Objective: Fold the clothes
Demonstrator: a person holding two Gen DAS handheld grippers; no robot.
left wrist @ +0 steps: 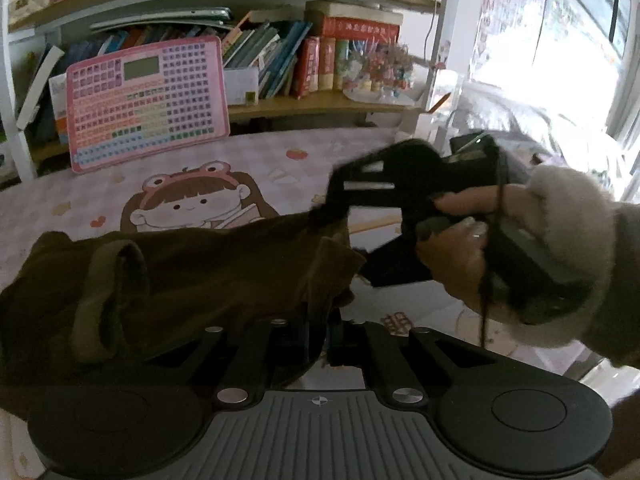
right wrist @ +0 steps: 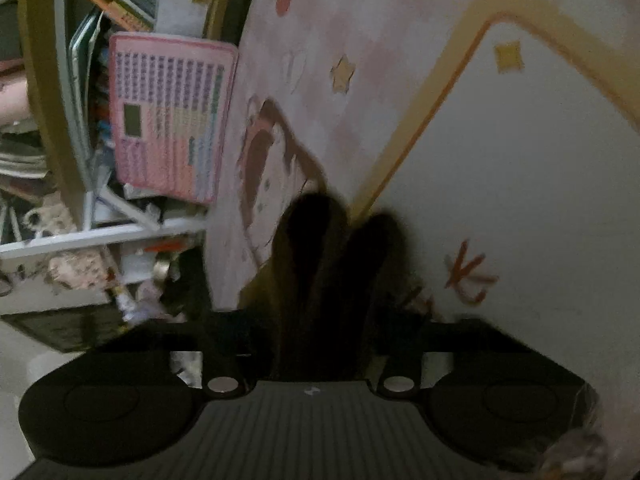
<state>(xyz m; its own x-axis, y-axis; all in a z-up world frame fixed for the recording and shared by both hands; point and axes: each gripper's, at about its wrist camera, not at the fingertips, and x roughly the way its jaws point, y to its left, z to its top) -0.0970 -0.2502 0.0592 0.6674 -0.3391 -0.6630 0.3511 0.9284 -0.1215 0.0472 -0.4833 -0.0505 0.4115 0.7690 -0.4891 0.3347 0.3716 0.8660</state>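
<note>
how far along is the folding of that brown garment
Early to midway. Nothing looks finished: no neat flat fold shows. In hand: the left gripper is shut on the dark olive-brown fabric garment, and the right gripper pinches another part, so it hangs bunched between them above the pink cartoon-print table mat. Left: laying it flat and making the folds.

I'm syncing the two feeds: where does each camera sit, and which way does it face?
Left wrist: on the left claw, facing the bookshelf; shows the brown garment, the right claw and the right hand.
Right wrist: on the right claw, rolled sideways, looking across the desk mat.
Both show the pink board.
</note>
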